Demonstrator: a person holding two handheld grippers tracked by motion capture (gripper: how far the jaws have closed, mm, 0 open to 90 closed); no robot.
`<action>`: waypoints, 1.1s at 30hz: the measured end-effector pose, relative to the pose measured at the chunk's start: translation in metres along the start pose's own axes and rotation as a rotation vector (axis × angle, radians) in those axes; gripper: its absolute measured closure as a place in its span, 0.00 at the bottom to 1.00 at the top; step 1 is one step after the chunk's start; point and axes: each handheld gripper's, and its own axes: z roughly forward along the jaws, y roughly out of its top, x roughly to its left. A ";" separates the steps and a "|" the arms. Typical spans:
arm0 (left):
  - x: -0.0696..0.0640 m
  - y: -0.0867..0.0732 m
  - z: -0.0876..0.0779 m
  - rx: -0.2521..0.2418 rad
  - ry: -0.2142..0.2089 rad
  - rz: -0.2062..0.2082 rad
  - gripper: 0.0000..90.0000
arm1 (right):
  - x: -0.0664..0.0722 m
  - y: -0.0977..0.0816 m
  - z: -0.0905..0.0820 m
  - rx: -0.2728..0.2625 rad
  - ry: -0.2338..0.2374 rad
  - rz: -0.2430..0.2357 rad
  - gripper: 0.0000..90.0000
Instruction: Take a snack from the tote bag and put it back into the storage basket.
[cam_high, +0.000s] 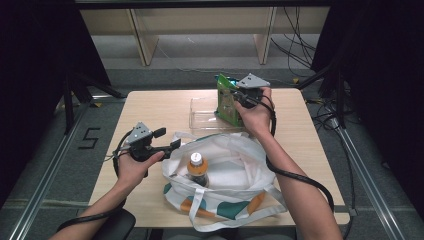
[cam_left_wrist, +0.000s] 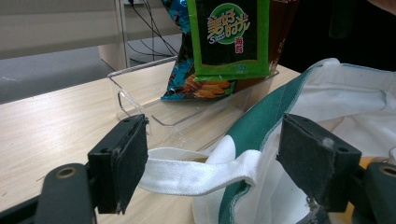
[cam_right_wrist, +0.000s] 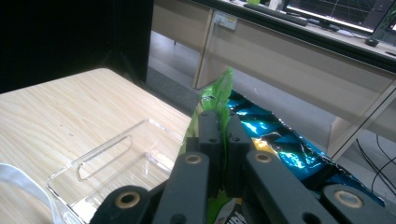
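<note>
White tote bag (cam_high: 235, 170), bottle (cam_high: 197, 169) inside, clear tray (cam_high: 202, 114)

A pale wood table (cam_high: 150, 107) stands on a grey floor (cam_high: 200, 52). Beyond the right claw, past the table's far edge, runs a light wooden bench (cam_high: 200, 20) with slab legs (cam_high: 142, 42), and black cables (cam_high: 295, 50) trail on the floor beneath it. Dark curtains (cam_high: 35, 50) hang well to the left of the left claw and to the right of the right one. A metal rail (cam_high: 47, 175) lies on the floor left of the left claw, beside a floor mark "5" (cam_high: 89, 138).
</note>
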 end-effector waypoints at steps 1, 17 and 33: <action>0.000 0.000 -0.001 0.008 0.009 0.002 0.26 | 0.001 0.000 0.001 0.003 0.000 0.011 1.00; -0.001 0.000 0.000 0.007 0.005 0.004 0.26 | 0.005 -0.003 0.012 0.028 -0.008 -0.020 1.00; 0.000 0.000 0.000 0.006 0.005 0.003 0.26 | 0.009 0.001 0.020 0.031 0.003 -0.013 1.00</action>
